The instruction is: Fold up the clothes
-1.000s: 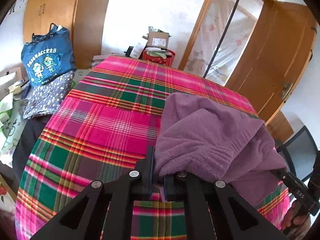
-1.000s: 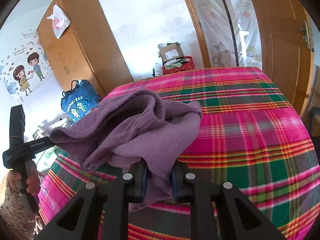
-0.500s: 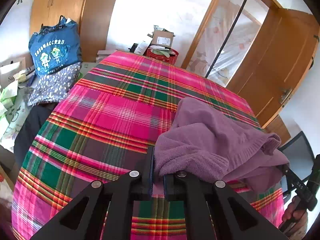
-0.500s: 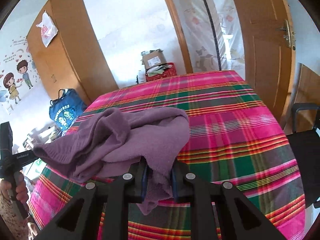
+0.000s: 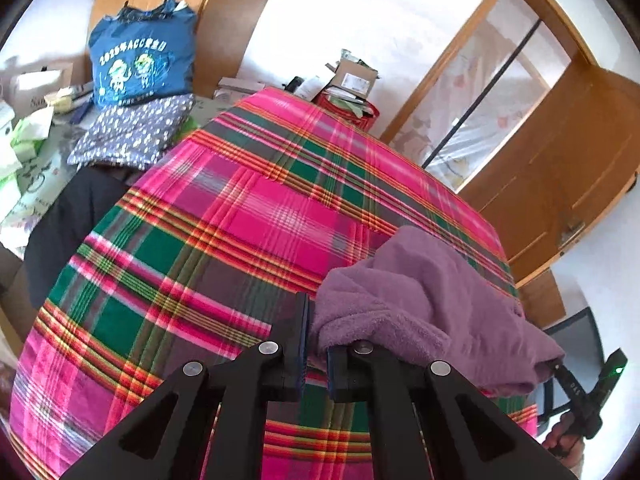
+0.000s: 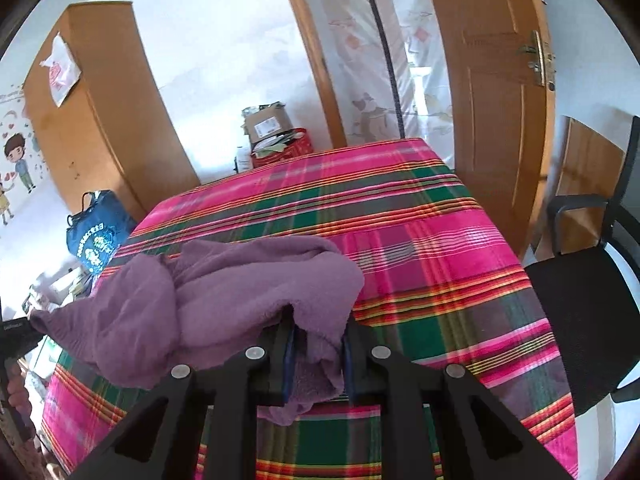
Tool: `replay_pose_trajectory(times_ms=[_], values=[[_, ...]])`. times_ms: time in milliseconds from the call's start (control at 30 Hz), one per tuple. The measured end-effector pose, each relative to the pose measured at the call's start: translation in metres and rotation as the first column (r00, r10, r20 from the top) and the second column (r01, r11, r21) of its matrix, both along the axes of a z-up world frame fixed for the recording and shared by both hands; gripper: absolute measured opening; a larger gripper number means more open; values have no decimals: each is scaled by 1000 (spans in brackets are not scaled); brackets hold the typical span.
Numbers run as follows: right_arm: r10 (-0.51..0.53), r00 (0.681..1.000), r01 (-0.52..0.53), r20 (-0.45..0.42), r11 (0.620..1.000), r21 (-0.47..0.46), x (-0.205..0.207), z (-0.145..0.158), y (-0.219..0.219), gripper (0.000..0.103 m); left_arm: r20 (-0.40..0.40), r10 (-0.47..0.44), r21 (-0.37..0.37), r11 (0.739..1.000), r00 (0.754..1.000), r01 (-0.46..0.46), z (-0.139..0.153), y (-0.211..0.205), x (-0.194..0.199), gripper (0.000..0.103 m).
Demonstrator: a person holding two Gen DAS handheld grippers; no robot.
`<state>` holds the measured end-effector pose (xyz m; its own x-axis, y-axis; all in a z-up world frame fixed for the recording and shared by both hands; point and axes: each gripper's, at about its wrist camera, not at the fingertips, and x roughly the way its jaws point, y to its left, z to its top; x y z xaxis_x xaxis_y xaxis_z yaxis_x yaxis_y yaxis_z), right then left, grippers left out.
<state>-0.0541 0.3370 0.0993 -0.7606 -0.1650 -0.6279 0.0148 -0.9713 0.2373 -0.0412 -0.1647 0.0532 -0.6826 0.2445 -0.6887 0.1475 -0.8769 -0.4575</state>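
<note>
Purple garment (image 6: 240,304) bunched over plaid tablecloth (image 6: 420,248), clamped at either end by left gripper (image 5: 316,344) and right gripper (image 6: 318,354).
Right view alone shows black chair (image 6: 588,312); left view alone shows blue bag (image 5: 142,60), print reading "2025", rest illegible.

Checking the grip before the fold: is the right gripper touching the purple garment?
Touching. The right wrist view shows the purple garment bunched between the right gripper pads, pressed on both sides.
</note>
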Motion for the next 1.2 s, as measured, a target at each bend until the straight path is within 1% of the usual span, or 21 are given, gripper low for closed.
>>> replay_pose_trajectory(times_ms=[67,200,367,500,533,700,767,900,967,1033,1100,1200], values=[[-5,1000,5,-5,1000,21,0,2,0,19,-3,7,3,1000,1000,-7,0,-3,1,7],[-7,1000,8,-14,999,42,-2,6,2,19,1,15,40,999,1000,-15,-1,-10,3,7],[3,1000,-4,31,999,40,-7,-7,3,20,19,4,23,1000,1000,-5,-9,-8,7,7],[10,997,-14,74,999,52,-7,-18,3,23,51,2,18,1000,999,-3,-21,-6,9,7],[10,996,-15,84,998,62,-6,-20,3,25,59,5,17,1000,998,-6,-24,-7,9,7],[-5,991,-11,137,993,118,10,-25,2,26,86,14,33,999,996,-17,-37,-11,14,7],[-9,989,-9,149,993,120,22,-25,5,26,93,16,38,999,996,-20,-40,-12,14,7],[10,989,-19,150,998,59,42,-22,10,26,102,18,46,999,995,-23,-46,-11,16,7],[31,989,-32,147,999,6,49,-22,11,26,102,17,44,999,995,-22,-46,-11,17,7],[71,987,-61,145,995,-73,51,-24,10,26,97,18,45,999,995,-22,-46,-11,19,7],[144,980,-121,135,978,-167,49,-28,3,26,93,19,48,999,995,-24,-45,-11,22,7],[241,962,-201,125,941,-272,41,-36,-14,27,88,22,54,998,996,-26,-43,-12,25,7]])
